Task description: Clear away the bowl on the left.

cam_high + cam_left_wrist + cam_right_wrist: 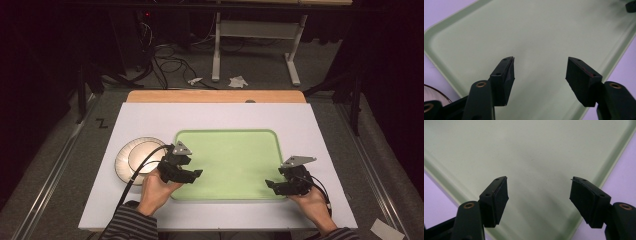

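A pale green tray [225, 145] lies in the middle of the white tabletop, with nothing on it. My left gripper [196, 175] hovers over the tray's near left corner, pointing right; its jaws stand open with nothing between them [540, 71]. My right gripper [270, 185] hovers over the tray's near right corner, pointing left, jaws open and empty [539, 192]. A round white plate [131, 152] sits on the table just left of the tray, beside the left hand. In the left gripper view the tray [544, 30] lies beneath the jaws and the plate's edge [436, 93] shows at bottom left.
The white board [150, 120] covers the table, with a strip of wood [215, 96] at its far edge. Beyond the table, cables and a stand's legs [216, 55] lie on the dark floor. The right gripper's tip [631, 5] shows at the top right of the left gripper view.
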Action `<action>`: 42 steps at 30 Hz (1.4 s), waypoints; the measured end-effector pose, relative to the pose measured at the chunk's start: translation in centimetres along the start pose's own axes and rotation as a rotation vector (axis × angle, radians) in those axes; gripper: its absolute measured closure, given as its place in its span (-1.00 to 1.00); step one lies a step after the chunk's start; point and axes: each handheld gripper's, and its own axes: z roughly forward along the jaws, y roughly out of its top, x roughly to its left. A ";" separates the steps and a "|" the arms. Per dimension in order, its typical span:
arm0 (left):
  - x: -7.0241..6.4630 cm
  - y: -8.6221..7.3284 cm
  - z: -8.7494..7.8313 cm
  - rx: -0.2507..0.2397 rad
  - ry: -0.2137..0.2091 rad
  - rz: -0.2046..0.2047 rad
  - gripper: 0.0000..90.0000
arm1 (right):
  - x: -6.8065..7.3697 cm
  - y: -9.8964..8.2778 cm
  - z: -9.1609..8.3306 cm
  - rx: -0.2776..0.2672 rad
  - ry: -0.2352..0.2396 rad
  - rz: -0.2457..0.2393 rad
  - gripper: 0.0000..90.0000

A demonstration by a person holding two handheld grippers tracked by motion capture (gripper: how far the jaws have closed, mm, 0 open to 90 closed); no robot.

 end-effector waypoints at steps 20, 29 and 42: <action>2.1 2.7 -3.1 -0.157 0.007 -0.101 -0.27 | -0.1 0.0 0.0 0.006 0.004 -0.002 -0.29; 3.0 3.4 -3.8 -0.188 0.038 -0.119 -0.27 | -0.1 0.0 0.0 0.003 0.004 0.000 -0.29; 4.3 3.7 -4.3 -0.214 0.108 -0.115 -0.25 | -0.1 0.0 -0.1 0.002 0.000 0.003 -0.29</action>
